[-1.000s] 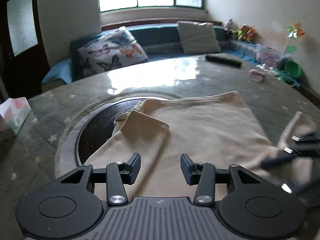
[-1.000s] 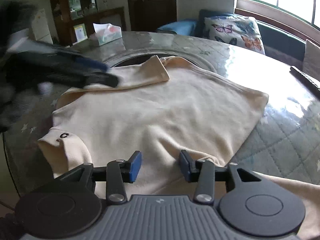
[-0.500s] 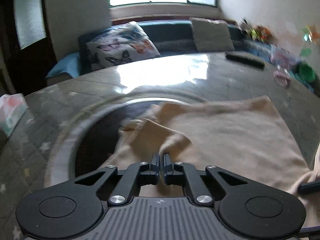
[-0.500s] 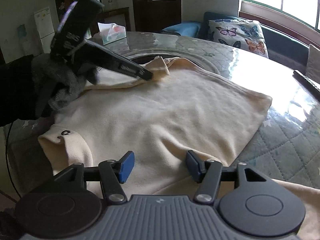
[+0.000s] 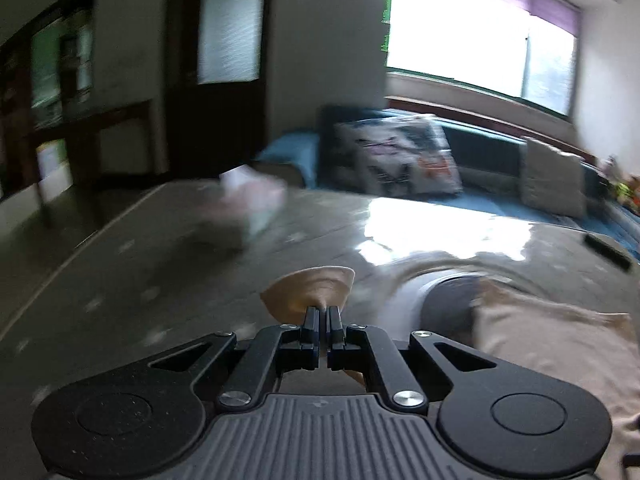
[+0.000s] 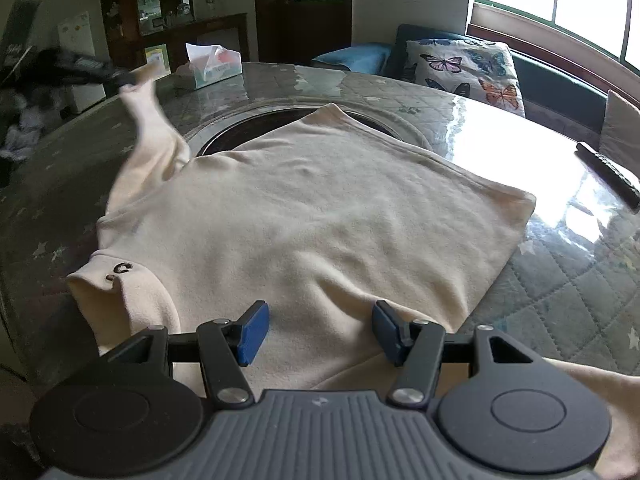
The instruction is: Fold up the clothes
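A cream sweater (image 6: 320, 216) lies spread flat on the round table, its body also at the right of the left wrist view (image 5: 552, 344). My left gripper (image 5: 323, 312) is shut on the cuff of the sleeve (image 5: 310, 290) and holds it lifted above the table. In the right wrist view the left gripper (image 6: 124, 77) shows at the far left, with the sleeve (image 6: 152, 128) stretched up from the sweater's shoulder. My right gripper (image 6: 316, 332) is open and empty, low over the sweater's near edge by the collar (image 6: 120, 284).
A tissue box (image 6: 212, 66) stands at the table's far side. A black remote (image 6: 608, 172) lies at the right. The table (image 6: 560, 280) has a quilted cover and a dark round inset (image 6: 256, 128). A sofa with a butterfly cushion (image 6: 464, 68) is beyond.
My left gripper shut on the sleeve cuff, then pulled it up and out to the left, unfolding the sleeve off the sweater's body. My right gripper stayed open in place.
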### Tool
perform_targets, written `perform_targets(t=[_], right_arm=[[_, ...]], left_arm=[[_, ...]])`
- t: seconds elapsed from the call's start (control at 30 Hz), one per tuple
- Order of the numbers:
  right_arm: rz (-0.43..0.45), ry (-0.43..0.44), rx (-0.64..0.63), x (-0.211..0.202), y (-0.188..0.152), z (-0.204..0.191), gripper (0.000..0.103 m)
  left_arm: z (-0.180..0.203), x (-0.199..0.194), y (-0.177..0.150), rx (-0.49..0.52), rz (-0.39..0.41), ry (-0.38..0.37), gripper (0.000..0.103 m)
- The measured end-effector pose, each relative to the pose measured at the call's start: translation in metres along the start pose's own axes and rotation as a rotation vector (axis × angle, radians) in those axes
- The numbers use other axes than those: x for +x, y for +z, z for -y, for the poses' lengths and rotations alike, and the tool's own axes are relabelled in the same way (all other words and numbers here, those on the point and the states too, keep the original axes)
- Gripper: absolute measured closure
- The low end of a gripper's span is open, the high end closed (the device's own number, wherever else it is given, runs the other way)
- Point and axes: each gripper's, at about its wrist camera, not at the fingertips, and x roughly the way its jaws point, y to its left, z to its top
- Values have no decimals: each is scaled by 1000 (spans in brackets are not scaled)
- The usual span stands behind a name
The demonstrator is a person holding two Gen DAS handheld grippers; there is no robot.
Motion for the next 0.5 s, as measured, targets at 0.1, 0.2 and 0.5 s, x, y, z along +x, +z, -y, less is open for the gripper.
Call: perform_targets(t=[0.1, 0.2, 0.5], right_arm=[[-4, -6, 0, 1, 1, 0, 44], [-10, -14, -3, 1, 2, -2, 44], [-14, -34, -10, -1, 3, -7, 44]], left_arm=[[-27, 1, -15, -6, -42, 41, 99], [-42, 5, -32, 22, -77, 86, 99], [-55, -3, -40, -33, -101, 111, 97]])
